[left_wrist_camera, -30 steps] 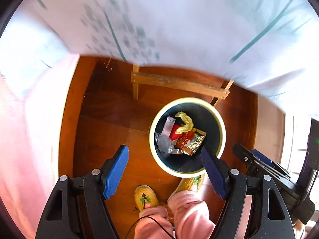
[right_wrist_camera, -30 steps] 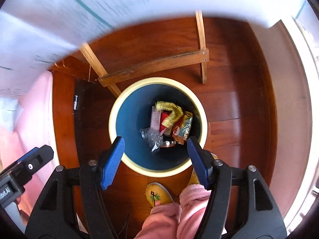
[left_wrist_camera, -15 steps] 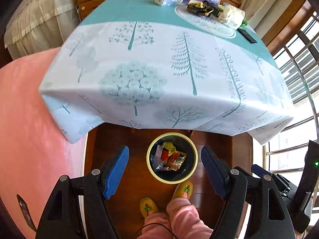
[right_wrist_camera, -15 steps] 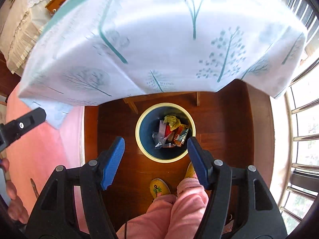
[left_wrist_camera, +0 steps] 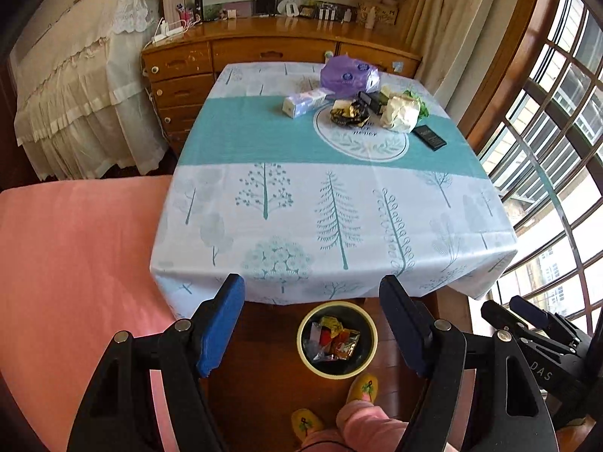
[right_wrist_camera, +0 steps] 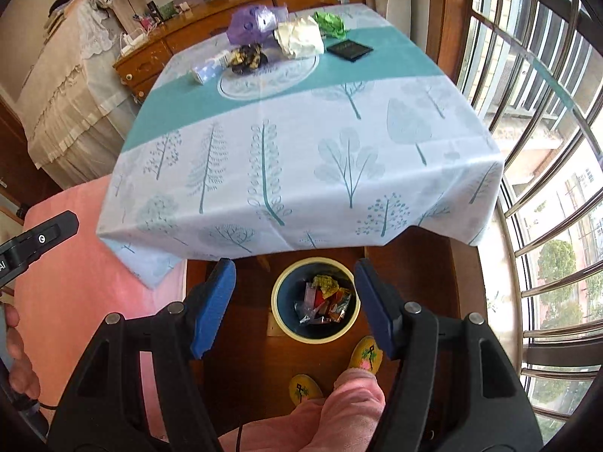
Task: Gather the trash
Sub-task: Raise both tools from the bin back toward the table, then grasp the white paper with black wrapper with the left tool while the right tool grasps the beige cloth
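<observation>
The table (left_wrist_camera: 339, 203) fills the middle of both views, its tree-print cloth bare along the near half, so you have room to bring both tools in over that edge without brushing anything. What remains to collect sits bunched at the far end, in the upper centre of the left view: the purple bag (left_wrist_camera: 348, 75), the cream crumpled wad (left_wrist_camera: 399, 113) with something green tucked behind it, the tissue pack (left_wrist_camera: 303, 101), and the dark gold wrapper (left_wrist_camera: 348, 113) on the round print. Some of these may not be trash, and the flat black item (left_wrist_camera: 429, 137) near the right edge looks like one to leave; judge each before you reach. The bin (left_wrist_camera: 337, 339) stands on the floor at the lower centre of the frame, just under the cloth's hanging edge and by your slippers, already holding several wrappers. Your left gripper (left_wrist_camera: 312, 324) and right gripper (right_wrist_camera: 294, 301) both have their jaws spread wide with nothing between them, so you are ready to pick. Go for the wrapper first since it is light and loose: come down from above, straddle its bulk, and close slowly so it crumples into the pads rather than skating away across the cloth.
</observation>
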